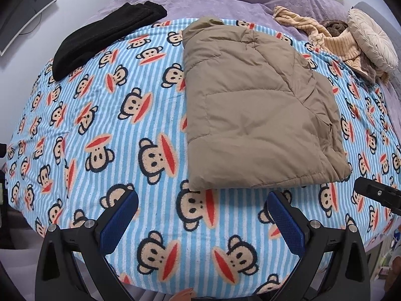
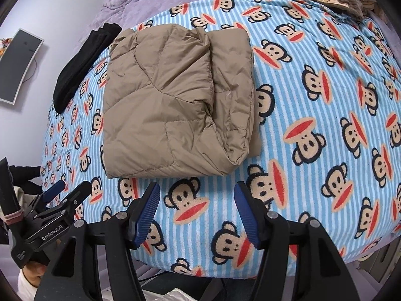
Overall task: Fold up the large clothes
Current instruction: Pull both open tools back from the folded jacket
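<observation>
The jacket [image 1: 253, 110] is a tan quilted puffer, folded into a thick, roughly rectangular bundle lying flat on the bed [image 1: 112, 130]. Its shell is smooth and faintly shiny, with stitched seams crossing the top panel. One layer is folded over another, so a rolled, creased edge runs down its right side in the right wrist view [image 2: 175, 105]. Nothing is touching it.

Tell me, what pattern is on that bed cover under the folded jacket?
Blue and white stripes with cartoon monkey faces on the bed cover, clearest in the right wrist view.
</observation>
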Demonstrator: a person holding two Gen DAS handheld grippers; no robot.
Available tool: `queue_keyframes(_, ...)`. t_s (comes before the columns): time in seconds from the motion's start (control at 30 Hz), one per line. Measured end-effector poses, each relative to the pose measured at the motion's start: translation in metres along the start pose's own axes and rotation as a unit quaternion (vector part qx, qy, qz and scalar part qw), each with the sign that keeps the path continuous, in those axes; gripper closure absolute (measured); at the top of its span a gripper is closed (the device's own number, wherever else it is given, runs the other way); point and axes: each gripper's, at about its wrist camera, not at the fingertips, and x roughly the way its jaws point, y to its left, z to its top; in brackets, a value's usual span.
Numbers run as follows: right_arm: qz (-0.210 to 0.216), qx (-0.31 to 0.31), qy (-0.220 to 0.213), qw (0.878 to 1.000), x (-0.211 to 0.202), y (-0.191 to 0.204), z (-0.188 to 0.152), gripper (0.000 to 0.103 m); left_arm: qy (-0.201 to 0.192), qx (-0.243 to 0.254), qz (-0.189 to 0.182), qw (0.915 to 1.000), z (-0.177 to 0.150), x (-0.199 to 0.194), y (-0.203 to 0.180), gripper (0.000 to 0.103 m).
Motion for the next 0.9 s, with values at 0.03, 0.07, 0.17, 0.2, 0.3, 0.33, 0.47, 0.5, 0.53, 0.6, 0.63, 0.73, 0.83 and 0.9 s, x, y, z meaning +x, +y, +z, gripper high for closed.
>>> queue_keyframes(0.03,-0.002,-0.001,-0.003,1.000,-0.002,0.001,0.001,0.037,-0.008,0.001,0.000,1.0000,0.001,-0.004,0.000,0.000)
queue_keyframes(0.07,-0.003,-0.002,-0.005,1.000,-0.004,0.002,0.001,0.035,-0.014,0.000,0.000,0.9999,0.002,-0.007,0.000,0.000)
queue_keyframes(0.17,-0.007,-0.007,-0.013,1.000,-0.012,0.005,0.003,0.030,-0.026,-0.008,0.001,0.9996,0.006,-0.017,0.002,0.000)
queue_keyframes(0.2,-0.007,-0.011,-0.016,1.000,-0.014,0.007,0.004,0.030,-0.026,-0.011,0.000,0.9996,0.008,-0.019,0.003,0.000)
queue_keyframes(0.3,-0.018,-0.022,-0.026,0.999,-0.022,0.011,0.005,0.029,-0.028,-0.020,0.000,0.9994,0.012,-0.026,0.007,0.000)
queue_keyframes(0.33,-0.022,-0.026,-0.031,0.999,-0.026,0.013,0.005,0.029,-0.030,-0.023,0.001,0.9993,0.013,-0.029,0.008,0.000)
queue_keyframes(0.47,-0.033,-0.039,-0.055,0.997,-0.042,0.020,0.007,0.021,-0.044,-0.025,0.006,0.9987,0.017,-0.046,0.008,0.000)
queue_keyframes(0.5,-0.038,-0.043,-0.062,0.996,-0.047,0.023,0.008,0.021,-0.047,-0.026,0.005,0.9985,0.018,-0.050,0.007,0.000)
queue_keyframes(0.53,-0.042,-0.047,-0.067,0.996,-0.051,0.025,0.010,0.021,-0.050,-0.026,0.004,0.9984,0.019,-0.055,0.007,0.000)
queue_keyframes(0.6,-0.045,-0.051,-0.078,0.995,-0.059,0.028,0.013,0.016,-0.058,-0.027,-0.001,0.9980,0.021,-0.063,0.007,0.000)
queue_keyframes(0.63,-0.046,-0.051,-0.083,0.994,-0.063,0.030,0.014,0.016,-0.061,-0.026,-0.002,0.9978,0.023,-0.068,0.006,0.000)
queue_keyframes(0.73,-0.049,-0.055,-0.102,0.992,-0.074,0.036,0.016,0.016,-0.070,-0.022,-0.003,0.9973,0.026,-0.079,0.004,0.000)
queue_keyframes(0.83,-0.054,-0.061,-0.119,0.989,-0.083,0.042,0.016,0.016,-0.079,-0.022,-0.007,0.9966,0.028,-0.089,0.003,0.000)
queue_keyframes(0.9,-0.060,-0.064,-0.125,0.988,-0.086,0.046,0.016,0.016,-0.084,-0.023,-0.007,0.9962,0.030,-0.094,0.003,0.000)
